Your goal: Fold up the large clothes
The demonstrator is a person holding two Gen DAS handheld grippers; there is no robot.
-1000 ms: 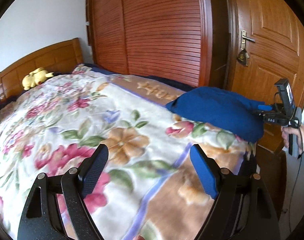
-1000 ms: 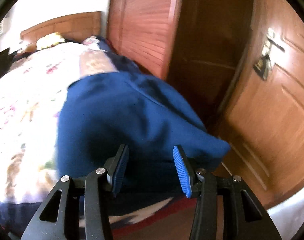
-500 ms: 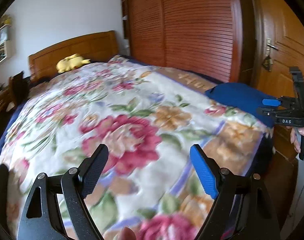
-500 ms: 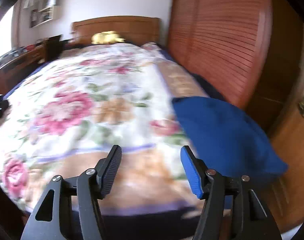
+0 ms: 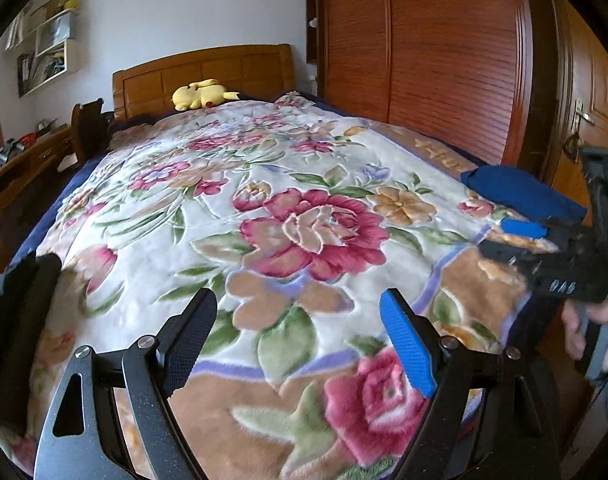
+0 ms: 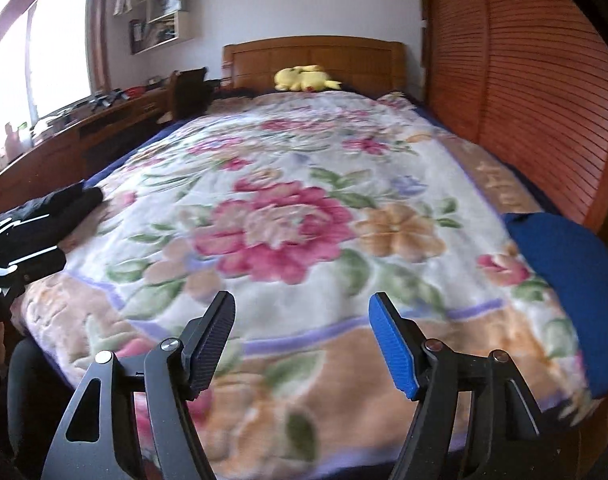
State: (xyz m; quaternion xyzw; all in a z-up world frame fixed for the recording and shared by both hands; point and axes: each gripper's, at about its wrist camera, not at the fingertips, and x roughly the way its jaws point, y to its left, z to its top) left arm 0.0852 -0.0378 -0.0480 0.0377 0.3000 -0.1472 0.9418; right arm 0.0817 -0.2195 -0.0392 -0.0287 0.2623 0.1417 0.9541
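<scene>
Blue garment (image 6: 568, 292), folded into a plump bundle, parked at the near right corner of the floral blanket (image 6: 287, 216), well off to the right of the right gripper (image 6: 301, 340) and beyond the blue pad's side; seen from the left wrist as a blue mound (image 5: 520, 194) far right of the left gripper (image 5: 299, 340), just behind the other tool. Dark clothing with white stripes (image 6: 31, 232) heaped at the opposite near corner, left of both sets of jaws; probably next in line for folding, though that stays a guess.

Left jaws spread wide, nothing between the pads but blanket below; right jaws likewise apart and empty, having just been opening, no cloth caught in the gap. Right tool (image 5: 552, 264) visible in the left view, gripped by a hand (image 5: 596, 328) at the frame's edge.

Risks from here: blue bundle sitting close to the mattress edge beside the wardrobe (image 6: 544, 80), so liable to slump or slide off if brushed by a passing tool or tugged through the plush blanket; loose folds likely to spring open, given the soft puffy shape. Reaching left for the dark heap with jaws aimed low could snag the blanket's pile instead of the cloth, or pinch only one layer and drag the heap into a tangle. Yellow plush toy (image 6: 304, 78) by the headboard (image 6: 316, 56), far ahead of both jaws, out of harm's way.
</scene>
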